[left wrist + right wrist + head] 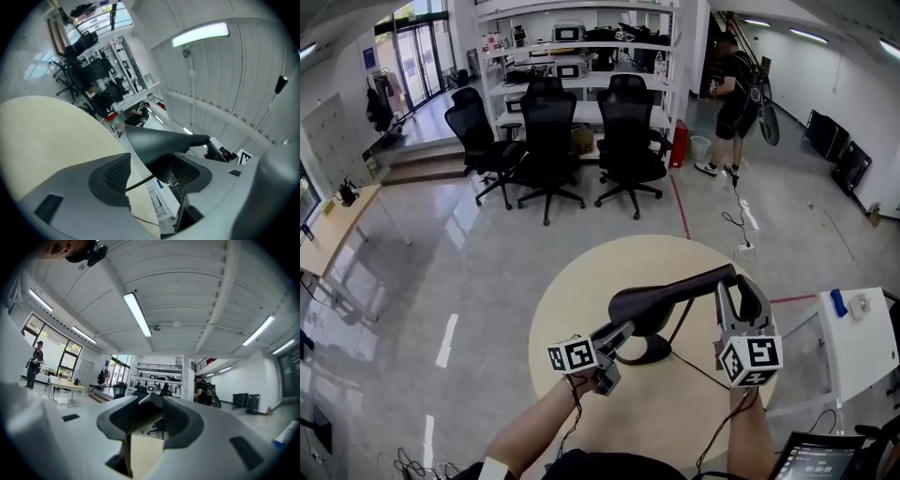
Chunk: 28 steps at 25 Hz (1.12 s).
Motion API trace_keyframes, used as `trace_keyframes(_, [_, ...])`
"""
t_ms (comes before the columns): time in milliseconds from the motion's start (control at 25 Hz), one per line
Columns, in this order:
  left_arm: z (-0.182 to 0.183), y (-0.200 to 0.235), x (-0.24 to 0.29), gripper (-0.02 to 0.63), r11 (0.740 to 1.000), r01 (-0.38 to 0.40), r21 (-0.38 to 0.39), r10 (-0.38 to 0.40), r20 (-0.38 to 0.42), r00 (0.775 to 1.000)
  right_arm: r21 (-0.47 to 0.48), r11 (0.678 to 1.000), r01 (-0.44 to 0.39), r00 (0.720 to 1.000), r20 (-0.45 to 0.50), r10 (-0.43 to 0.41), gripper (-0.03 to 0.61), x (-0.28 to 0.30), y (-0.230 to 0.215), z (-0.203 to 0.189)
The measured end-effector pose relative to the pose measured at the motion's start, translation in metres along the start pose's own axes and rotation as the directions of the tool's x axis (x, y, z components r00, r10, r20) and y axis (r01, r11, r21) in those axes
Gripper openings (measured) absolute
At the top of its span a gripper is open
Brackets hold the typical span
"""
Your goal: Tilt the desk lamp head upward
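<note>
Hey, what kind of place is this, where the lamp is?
Probably an open office or lab workspace: black office chairs stand by white shelves loaded with equipment, and a desk lamp sits on a round table.

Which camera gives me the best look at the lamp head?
The head view: it shows nearly the whole lamp head from above, with its arm and base on the round table. The left gripper view shows it close, partly behind open jaws. The right gripper view shows no clear part of it.
</note>
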<state>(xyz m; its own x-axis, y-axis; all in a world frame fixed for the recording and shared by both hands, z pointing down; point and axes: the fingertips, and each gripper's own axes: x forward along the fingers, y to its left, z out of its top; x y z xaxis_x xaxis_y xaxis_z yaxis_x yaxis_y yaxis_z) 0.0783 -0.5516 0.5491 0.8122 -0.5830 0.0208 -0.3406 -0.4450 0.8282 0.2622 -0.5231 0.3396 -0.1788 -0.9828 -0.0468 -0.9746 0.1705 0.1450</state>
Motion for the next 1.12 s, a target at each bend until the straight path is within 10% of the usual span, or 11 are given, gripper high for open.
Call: trace_keyframes(1120, [0.111, -0.075, -0.039, 0.25, 0.943, -0.04, 0.329, -0.015, 0.164, 0.986, 0.187, 0.982, -0.006, 0.998, -0.058, 0.017, 0.156, -0.018, -0.007, -0.031])
